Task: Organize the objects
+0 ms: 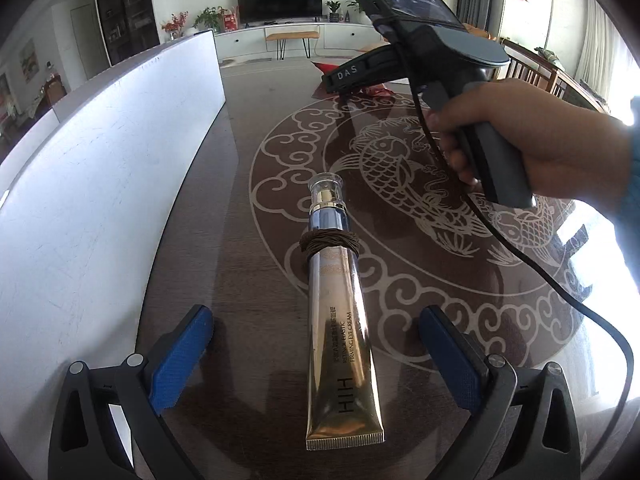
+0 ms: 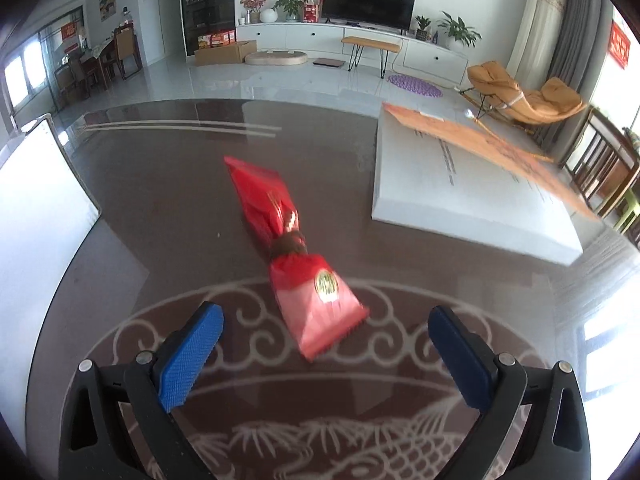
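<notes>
A gold eye-cream tube (image 1: 340, 332) with a clear cap and a brown hair tie (image 1: 329, 240) wound around it lies on the brown table, between the fingers of my open left gripper (image 1: 316, 352). A red snack packet (image 2: 296, 256), tied in the middle with a brown band, lies on the table in front of my open right gripper (image 2: 326, 344). Its near end reaches between the blue fingertips (image 2: 200, 332). The right gripper's body, held by a hand, shows in the left wrist view (image 1: 440, 64), with a bit of the red packet (image 1: 372, 90) beneath it.
A white box (image 1: 100, 168) stands along the table's left side, also at the left in the right wrist view (image 2: 36, 216). A second white box (image 2: 460, 200) with an orange lid (image 2: 492, 148) tilted over it lies at the right. A black cable (image 1: 560, 292) trails from the right gripper.
</notes>
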Available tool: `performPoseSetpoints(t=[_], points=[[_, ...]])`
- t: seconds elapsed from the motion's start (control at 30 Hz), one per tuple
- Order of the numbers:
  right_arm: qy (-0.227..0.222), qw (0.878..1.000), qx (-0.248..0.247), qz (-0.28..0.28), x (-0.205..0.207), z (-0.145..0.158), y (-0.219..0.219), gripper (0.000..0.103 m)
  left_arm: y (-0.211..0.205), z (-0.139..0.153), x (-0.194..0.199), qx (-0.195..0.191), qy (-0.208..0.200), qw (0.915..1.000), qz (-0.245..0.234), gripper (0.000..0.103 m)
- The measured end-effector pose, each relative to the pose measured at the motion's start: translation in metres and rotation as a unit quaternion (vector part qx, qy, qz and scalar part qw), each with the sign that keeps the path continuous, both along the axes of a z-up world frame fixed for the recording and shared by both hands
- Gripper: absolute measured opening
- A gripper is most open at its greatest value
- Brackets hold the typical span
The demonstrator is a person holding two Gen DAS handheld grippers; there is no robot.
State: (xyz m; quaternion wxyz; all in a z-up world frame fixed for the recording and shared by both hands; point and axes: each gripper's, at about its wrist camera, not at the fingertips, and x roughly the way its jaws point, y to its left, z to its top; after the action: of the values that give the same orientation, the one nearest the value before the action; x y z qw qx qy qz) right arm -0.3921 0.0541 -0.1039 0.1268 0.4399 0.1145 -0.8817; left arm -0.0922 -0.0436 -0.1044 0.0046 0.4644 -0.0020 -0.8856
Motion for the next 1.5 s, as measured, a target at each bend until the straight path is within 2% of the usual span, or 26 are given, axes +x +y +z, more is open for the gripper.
performPoseSetpoints(t=[0.03,0.07,0.13,0.2,0.37,0.63,0.77,0.9,1.0,1.07,1.13,1.17,1.33,1.5], points=[[0.003,1.000,-0.010,0.015,-0.003,0.001,-0.003,0.076,0.000,0.000,0.000,-0.001,0.000,1.0000,0.000,0.103],[-0.001,0.999,-0.032,0.031,-0.005,0.001,-0.004,0.065,0.000,0.000,0.001,-0.001,0.000,1.0000,-0.001,0.103],[0.009,0.999,-0.035,0.030,-0.004,0.002,-0.002,0.035,0.001,0.000,0.000,-0.001,0.000,1.0000,-0.004,0.103],[0.008,0.999,-0.035,0.024,0.000,0.002,0.002,0.034,0.002,0.001,0.000,-0.001,0.000,1.0000,-0.007,0.103],[-0.005,0.999,-0.032,0.011,0.044,0.003,0.040,0.034,0.002,0.002,-0.001,0.000,-0.001,1.0000,-0.008,0.103],[0.008,0.995,-0.039,-0.093,0.208,0.006,0.130,0.034,0.001,0.002,-0.003,0.000,-0.001,1.0000,-0.008,0.103],[0.012,0.989,-0.046,-0.137,0.285,0.008,0.138,0.034,0.001,0.002,-0.003,0.000,-0.001,1.0000,-0.008,0.103],[0.015,0.986,-0.055,-0.154,0.333,0.010,0.129,0.035,0.001,0.002,-0.003,0.000,-0.001,1.0000,-0.008,0.103],[0.020,0.987,-0.038,-0.152,0.347,0.010,0.119,0.037,0.001,0.001,-0.003,0.000,-0.001,1.0000,-0.008,0.103],[0.021,0.987,-0.033,-0.154,0.350,0.010,0.118,0.047,0.001,0.002,-0.003,0.000,-0.001,1.0000,-0.008,0.103],[0.013,0.986,-0.035,-0.160,0.349,0.008,0.120,0.070,0.001,0.001,-0.003,0.000,-0.001,1.0000,-0.007,0.103],[0.010,0.986,-0.036,-0.164,0.347,0.007,0.122,0.073,0.001,0.002,-0.003,0.000,-0.001,1.0000,-0.007,0.103],[0.002,0.985,-0.049,-0.167,0.345,0.006,0.126,0.083,0.001,0.001,-0.005,0.001,-0.002,0.9999,-0.011,0.103],[-0.002,0.986,-0.053,-0.160,0.346,0.005,0.126,0.088,0.001,0.000,-0.002,0.001,-0.011,0.9998,-0.016,0.103]])
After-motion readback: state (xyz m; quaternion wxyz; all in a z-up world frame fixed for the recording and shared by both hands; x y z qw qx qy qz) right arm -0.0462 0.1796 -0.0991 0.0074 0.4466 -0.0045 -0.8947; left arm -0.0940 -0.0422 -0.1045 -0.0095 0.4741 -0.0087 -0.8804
